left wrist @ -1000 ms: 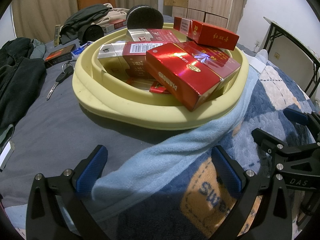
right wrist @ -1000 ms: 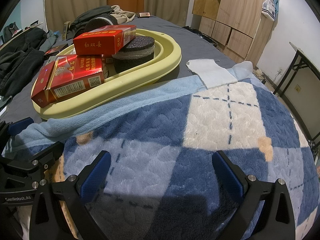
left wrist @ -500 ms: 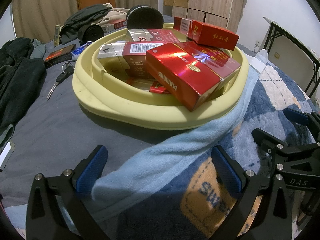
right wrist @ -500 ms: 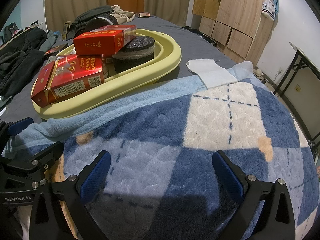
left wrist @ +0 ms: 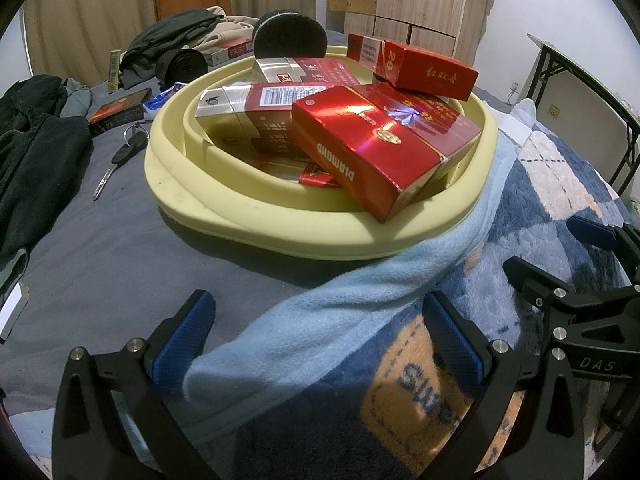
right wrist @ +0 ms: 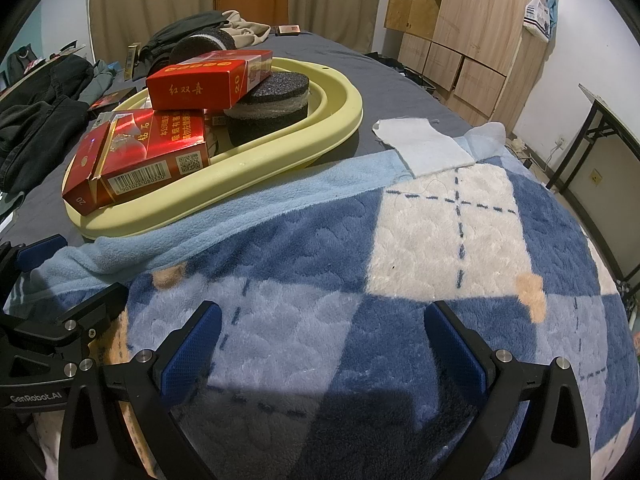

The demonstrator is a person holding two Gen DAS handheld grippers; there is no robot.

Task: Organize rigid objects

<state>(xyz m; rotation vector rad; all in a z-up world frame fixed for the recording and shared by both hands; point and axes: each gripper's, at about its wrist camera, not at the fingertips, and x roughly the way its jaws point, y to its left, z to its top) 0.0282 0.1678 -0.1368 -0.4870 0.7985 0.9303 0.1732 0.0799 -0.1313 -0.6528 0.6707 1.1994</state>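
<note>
Cigarette cartons piled in a yellow basin (left wrist: 256, 224) on the bed.
Ahead of both spread, empty hand-held grippers, left (left wrist: 320, 336) and right (right wrist: 324, 344), lies the plaid blanket (right wrist: 420, 280).

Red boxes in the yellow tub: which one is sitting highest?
The red box with gold writing at the tub's far end. It rests tilted on the black round sponge, above the other boxes lower in the tub.

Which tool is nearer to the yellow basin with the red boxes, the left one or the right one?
Left. The left tool faces the yellow basin just ahead; the right tool sits over the blanket, basin off to its left.
</note>
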